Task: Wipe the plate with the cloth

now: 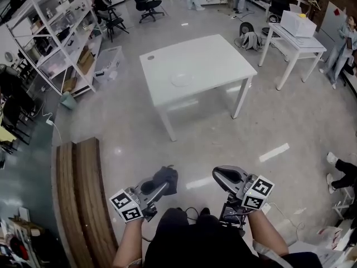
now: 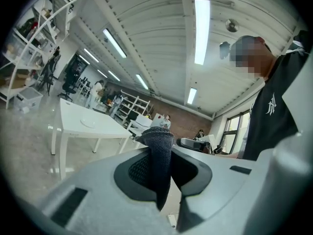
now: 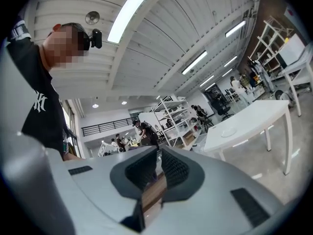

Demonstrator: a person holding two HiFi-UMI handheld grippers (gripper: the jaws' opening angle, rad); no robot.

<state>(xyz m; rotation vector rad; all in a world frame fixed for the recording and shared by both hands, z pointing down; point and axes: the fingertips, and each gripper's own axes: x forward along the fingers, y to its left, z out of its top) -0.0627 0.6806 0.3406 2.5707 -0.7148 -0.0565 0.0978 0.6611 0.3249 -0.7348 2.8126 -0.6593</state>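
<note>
My left tongs [image 1: 163, 184] are clamped on the dark grey cloth [image 1: 167, 177]. In the left gripper view the cloth stands pinched upright between the two pads, with its folded top poking out past the tips and a tail hanging down behind them. My right tongs [image 1: 219, 175] carry nothing. In the right gripper view the jaws are drawn together to a thin slit, and through it I only see a strip of wood colour from behind.

Both tongs are held low and close to my body, side by side but apart, over the glossy grey floor [image 1: 128, 133].

The plate [image 1: 182, 80] is a pale round dish that barely stands out against the white surface [image 1: 215, 52] it lies on. It sits near the middle of that surface, a little towards my edge. The surface is well ahead of me, far from both tongs, so the cloth is nowhere near the plate.

A curved wooden bench [image 1: 83, 200] runs along my left. White shelving [image 1: 53, 38] stands at the far left, and a second white table [image 1: 298, 43] stands at the far right.
</note>
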